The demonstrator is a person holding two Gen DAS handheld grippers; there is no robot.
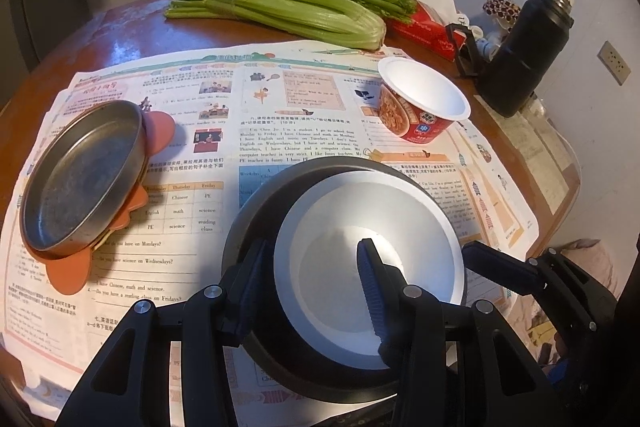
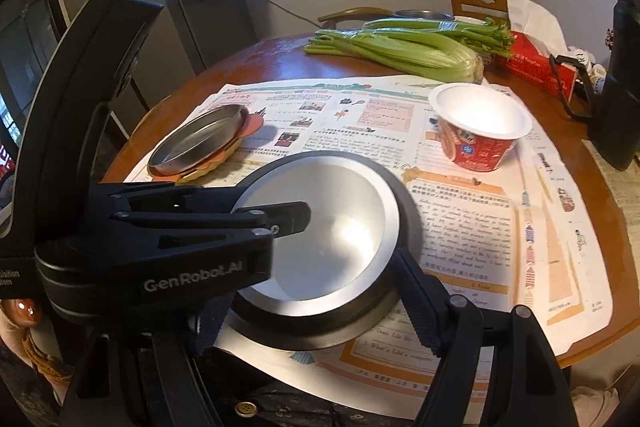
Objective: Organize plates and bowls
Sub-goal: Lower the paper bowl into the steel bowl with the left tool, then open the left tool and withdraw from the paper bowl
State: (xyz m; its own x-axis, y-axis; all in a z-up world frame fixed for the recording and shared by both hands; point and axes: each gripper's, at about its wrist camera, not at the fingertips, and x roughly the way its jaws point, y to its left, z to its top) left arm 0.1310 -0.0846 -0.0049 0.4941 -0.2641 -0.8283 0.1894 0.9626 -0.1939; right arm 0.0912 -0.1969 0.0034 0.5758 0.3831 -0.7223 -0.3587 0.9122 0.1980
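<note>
The left claw [image 1: 312,283] is closed on the near rim of the white bowl [image 1: 372,247], one finger inside, one outside. This bowl sits mouth-up, a little tilted, inside a dark metal bowl [image 2: 408,211] near the counter's [image 2: 280,55] front edge. The right claw [image 2: 320,287] pinches the dark bowl's near rim. A shallow steel pan [image 1: 80,175] lies by the left edge.

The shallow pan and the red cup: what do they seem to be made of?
Pan: metal, probably stainless steel, with a dull brushed finish; grey sheen and a thin rolled rim. Cup: likely foam or paper, matte white inside, with a glossy red printed wrap.
</note>
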